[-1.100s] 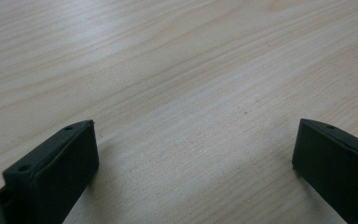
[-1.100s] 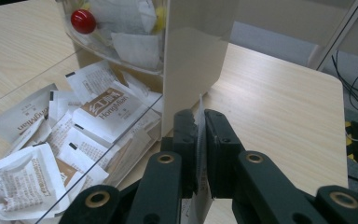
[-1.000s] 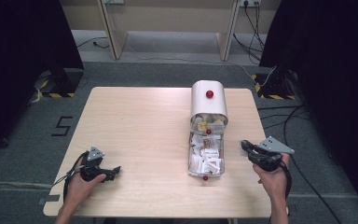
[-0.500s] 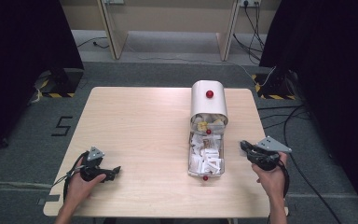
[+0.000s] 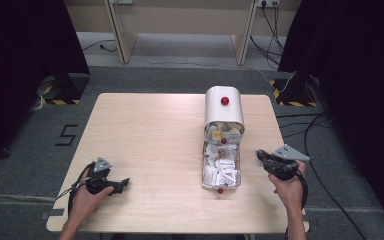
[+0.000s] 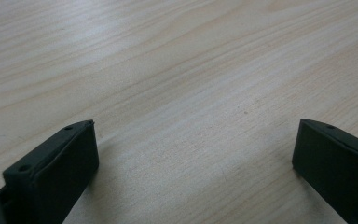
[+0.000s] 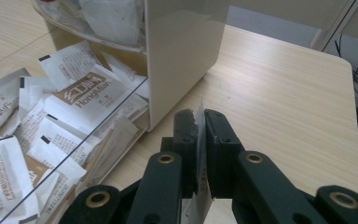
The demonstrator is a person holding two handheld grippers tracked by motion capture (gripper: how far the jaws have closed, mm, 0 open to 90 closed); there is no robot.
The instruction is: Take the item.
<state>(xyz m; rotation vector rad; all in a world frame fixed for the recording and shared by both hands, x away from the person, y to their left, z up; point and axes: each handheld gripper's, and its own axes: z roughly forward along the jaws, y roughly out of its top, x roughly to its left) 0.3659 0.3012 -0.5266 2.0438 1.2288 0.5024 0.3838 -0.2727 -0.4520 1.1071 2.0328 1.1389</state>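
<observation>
Right gripper view puts you just behind the right gripper (image 7: pixel 200 123), whose black jaws are pressed together on a thin white sachet (image 7: pixel 199 140), held edge-on so none of its print can be read. At about ten o'clock from the jaws lies a clear pulled-out drawer (image 7: pixel 98 126) full of paper sachets (image 7: pixel 81 100); the topmost brown-and-white one reads "HongMian" under larger Chinese characters, and one at the far left edge shows letters ending in "yrlian". Behind the drawer, at twelve o'clock, rises the cream side wall of the dispenser box (image 7: pixel 182 51).

From the high view, the right gripper (image 5: pixel 261 156) sits near the table's (image 5: pixel 150 130) four o'clock edge, just to the right of the open drawer (image 5: pixel 221 167), not touching it. The dispenser box (image 5: pixel 223 107) stands beyond it toward one o'clock, with a red knob (image 5: pixel 224 100) on its rounded top and a second red knob (image 5: pixel 220 190) at the drawer's near end.

Over at seven o'clock the left gripper (image 5: pixel 125 183) rests low over bare wood, well apart from the box. In the left gripper view its jaws are spread wide with only wood grain between them (image 6: pixel 196 154).
</observation>
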